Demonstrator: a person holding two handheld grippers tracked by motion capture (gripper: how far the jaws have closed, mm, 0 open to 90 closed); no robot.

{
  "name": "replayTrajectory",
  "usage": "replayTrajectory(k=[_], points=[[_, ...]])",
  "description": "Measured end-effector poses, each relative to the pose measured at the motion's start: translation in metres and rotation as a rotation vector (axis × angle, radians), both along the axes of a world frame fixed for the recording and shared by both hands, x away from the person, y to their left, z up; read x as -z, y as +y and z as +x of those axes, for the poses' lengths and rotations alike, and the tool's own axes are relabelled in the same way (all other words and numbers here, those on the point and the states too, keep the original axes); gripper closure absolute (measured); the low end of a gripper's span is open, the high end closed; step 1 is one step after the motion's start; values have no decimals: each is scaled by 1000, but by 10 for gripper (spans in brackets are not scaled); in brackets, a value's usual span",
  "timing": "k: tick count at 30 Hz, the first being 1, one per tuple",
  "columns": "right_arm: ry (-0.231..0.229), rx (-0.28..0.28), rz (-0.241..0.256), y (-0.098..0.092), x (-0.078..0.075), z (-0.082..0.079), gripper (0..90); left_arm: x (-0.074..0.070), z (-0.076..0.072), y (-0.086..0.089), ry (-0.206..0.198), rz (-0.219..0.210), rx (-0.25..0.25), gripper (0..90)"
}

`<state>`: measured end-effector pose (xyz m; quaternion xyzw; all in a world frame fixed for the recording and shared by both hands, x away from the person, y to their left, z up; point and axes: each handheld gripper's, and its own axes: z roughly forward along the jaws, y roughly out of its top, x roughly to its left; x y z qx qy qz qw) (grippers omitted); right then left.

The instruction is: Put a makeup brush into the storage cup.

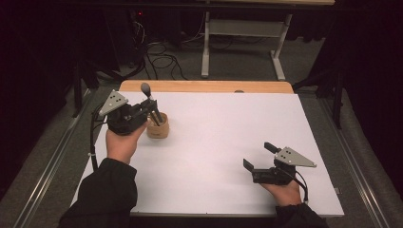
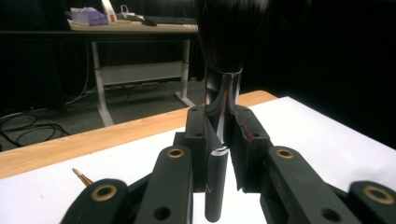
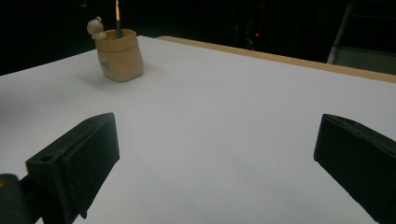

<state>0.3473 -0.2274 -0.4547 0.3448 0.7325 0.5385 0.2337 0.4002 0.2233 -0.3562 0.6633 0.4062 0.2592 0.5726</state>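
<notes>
My left gripper [image 1: 150,109] is shut on a make-up brush [image 1: 145,89] and holds it upright, just above a small tan cup [image 1: 158,126] at the table's back left. In the left gripper view the jaws clamp the shiny metal ferrule [image 2: 222,95], with the dark bristles [image 2: 229,32] above them. My right gripper [image 1: 259,156] is open near the front right, low over the white table top [image 1: 214,137], with nothing between its jaws. In the right gripper view, the cup [image 3: 119,56] is far off with a thin stick [image 3: 117,21] standing in it and a small bear figure [image 3: 96,28] on its rim.
A wooden strip [image 1: 204,86] runs along the table's far edge. Beyond it are a desk frame [image 1: 242,42] and cables [image 1: 161,59] on the floor. A thin gold-tipped point [image 2: 81,176] shows low at the left of the left gripper view.
</notes>
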Motion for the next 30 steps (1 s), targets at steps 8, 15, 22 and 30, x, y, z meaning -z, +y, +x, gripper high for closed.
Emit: replayTrajectory(k=[8, 15, 22, 30], points=[[2, -8, -1, 1, 1, 0, 14, 8, 14, 1, 23, 4, -31, 781], [2, -8, -2, 0, 0, 0, 20, 15, 23, 3, 37, 6, -54, 781], [3, -9, 0, 0, 1, -1, 24, 23, 34, 4, 63, 11, -75, 780], [8, -12, 0, -1, 2, -1, 31, 35, 42, 6, 95, 11, -94, 780]])
